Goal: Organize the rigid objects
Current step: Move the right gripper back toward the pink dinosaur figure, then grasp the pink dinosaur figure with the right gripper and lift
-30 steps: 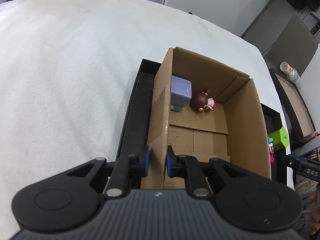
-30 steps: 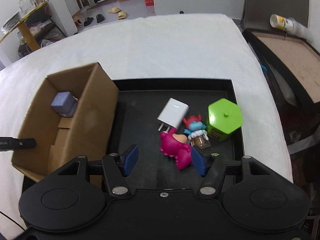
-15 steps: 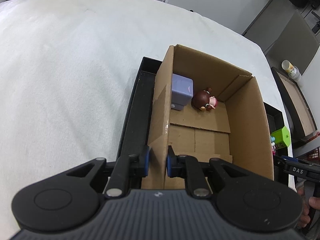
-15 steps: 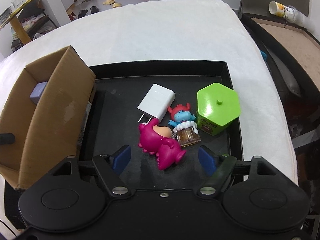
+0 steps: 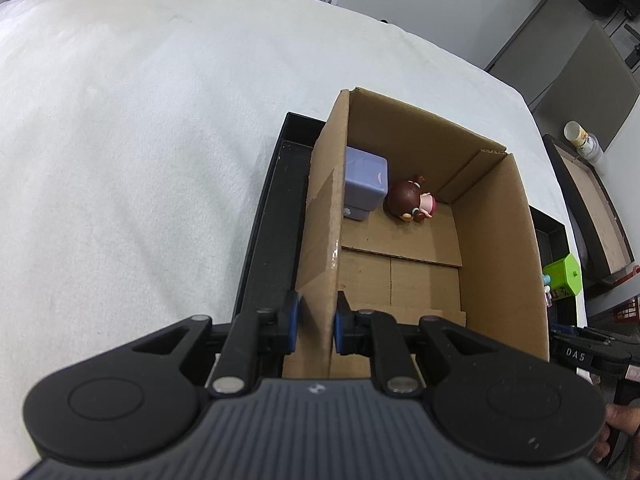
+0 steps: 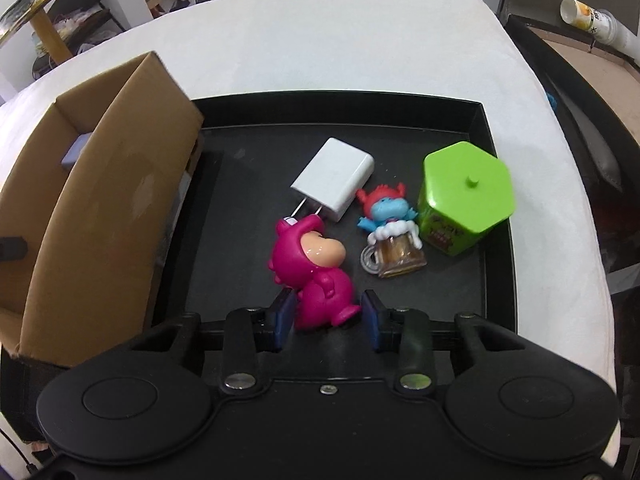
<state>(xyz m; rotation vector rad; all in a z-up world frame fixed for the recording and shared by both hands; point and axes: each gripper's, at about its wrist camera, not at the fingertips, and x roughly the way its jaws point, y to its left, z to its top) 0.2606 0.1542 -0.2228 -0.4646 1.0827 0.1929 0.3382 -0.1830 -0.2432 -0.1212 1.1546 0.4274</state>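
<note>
My left gripper (image 5: 315, 322) is shut on the near left wall of the open cardboard box (image 5: 500, 240), which stands on the black tray (image 5: 264, 216). Inside the box lie a purple cube (image 5: 365, 180) and a brown-haired doll figure (image 5: 410, 204). My right gripper (image 6: 326, 318) has its jaws on both sides of the lower body of a magenta dinosaur figure (image 6: 312, 268) lying on the tray (image 6: 496, 168); they are close to it, contact unclear. A white charger (image 6: 334, 188), a blue troll in a mug (image 6: 390, 232) and a green hexagonal box (image 6: 466, 190) lie beyond.
The tray sits on a white cloth-covered table (image 5: 140, 120). The cardboard box (image 6: 104, 200) fills the tray's left part in the right wrist view. A second dark tray with a paper cup (image 6: 592, 20) stands off to the right of the table.
My right gripper moved forward and down onto the magenta dinosaur, and its jaws narrowed around the toy's lower body. My left gripper kept its hold on the box wall.
</note>
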